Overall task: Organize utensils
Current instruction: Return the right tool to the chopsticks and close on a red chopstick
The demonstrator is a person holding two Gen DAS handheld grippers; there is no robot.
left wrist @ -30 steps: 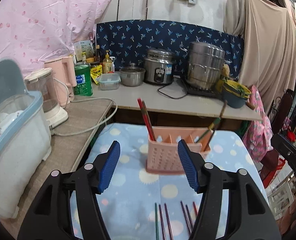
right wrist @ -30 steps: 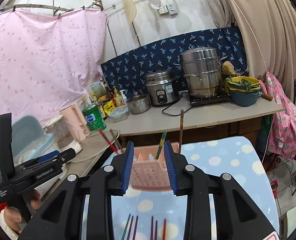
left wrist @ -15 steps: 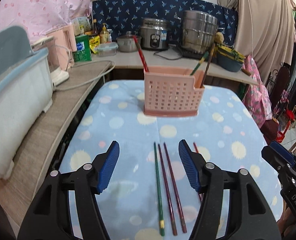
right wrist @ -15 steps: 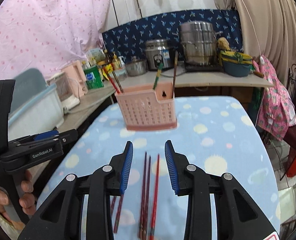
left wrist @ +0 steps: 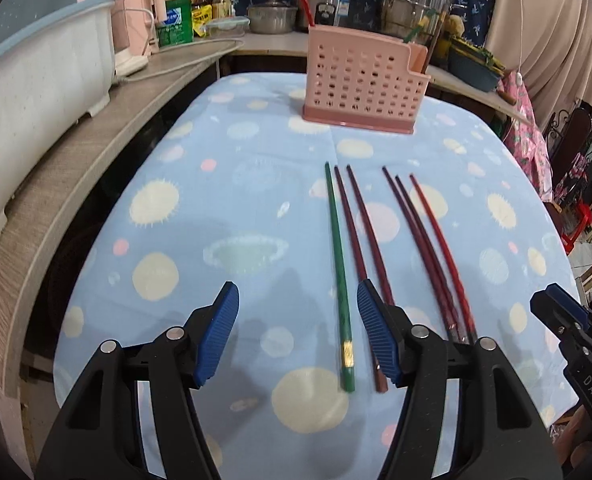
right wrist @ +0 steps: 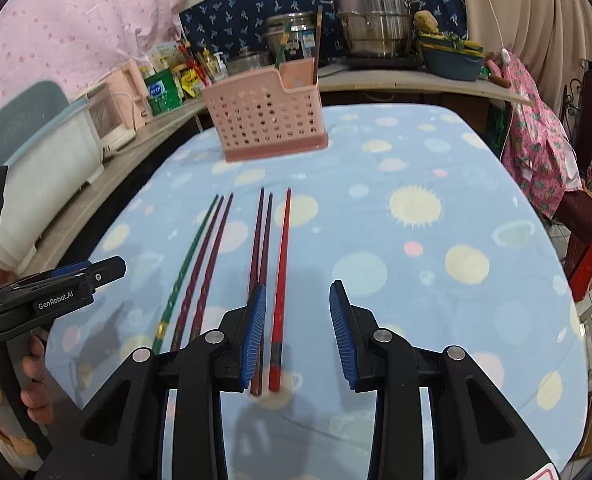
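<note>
Between right gripper (right wrist: 296,332) pads, red chopstick (right wrist: 282,264); left gripper (left wrist: 297,332) beside green chopstick (left wrist: 337,264)

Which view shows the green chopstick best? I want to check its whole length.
The left wrist view: the green chopstick lies uncovered from tip to gold-banded end between the open left gripper fingers. In the right wrist view it lies off to the left, at a slant, thinner.
</note>
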